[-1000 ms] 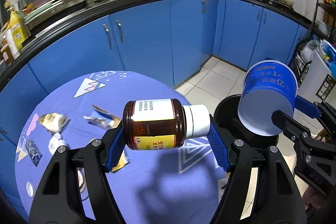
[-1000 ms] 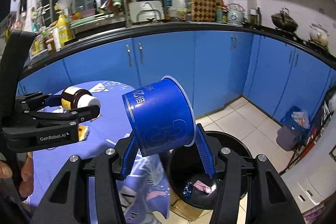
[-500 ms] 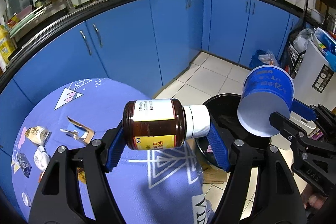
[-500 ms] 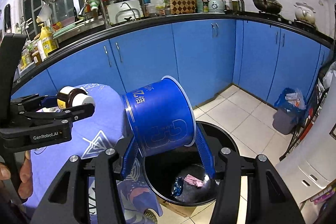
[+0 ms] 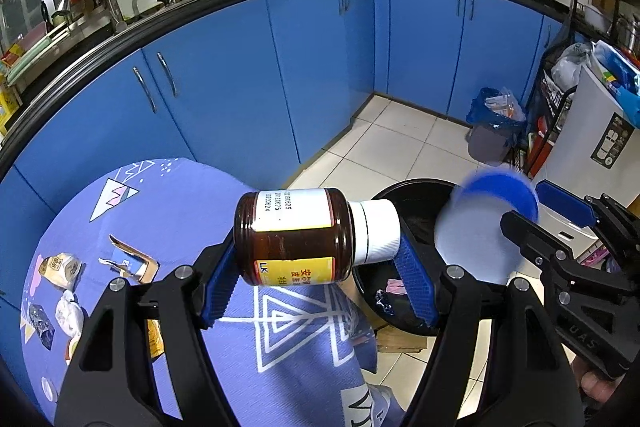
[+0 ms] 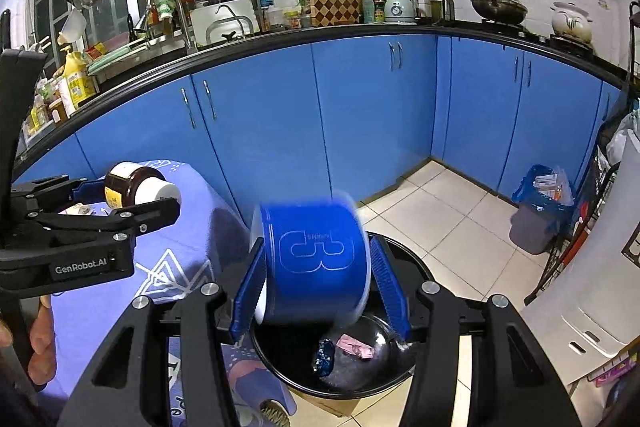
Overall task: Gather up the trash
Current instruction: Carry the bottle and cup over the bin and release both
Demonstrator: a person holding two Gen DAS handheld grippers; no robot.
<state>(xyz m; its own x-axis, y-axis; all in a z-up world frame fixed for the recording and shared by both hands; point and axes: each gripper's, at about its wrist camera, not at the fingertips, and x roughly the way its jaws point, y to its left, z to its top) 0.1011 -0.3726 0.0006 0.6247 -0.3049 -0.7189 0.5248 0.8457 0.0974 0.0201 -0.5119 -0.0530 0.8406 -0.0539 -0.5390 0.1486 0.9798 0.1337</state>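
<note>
Both hands have swung from the tabletop toward the black bin (image 6: pixel 416 267); the blue cup (image 6: pixel 316 263), blurred and now tipped sideways, looks loose between the right gripper (image 6: pixel 320 287) pads, seemingly dropping, directly above the bin's mouth. At nine o'clock, the left gripper (image 5: pixel 316 267) clamps the brown bottle (image 5: pixel 296 235) end to end, not yet over the bin. Two scraps already lie inside. Several wrappers (image 5: pixel 60 267) wait on the tabletop (image 5: pixel 180 195) at eight o'clock, so most collecting remains.
</note>
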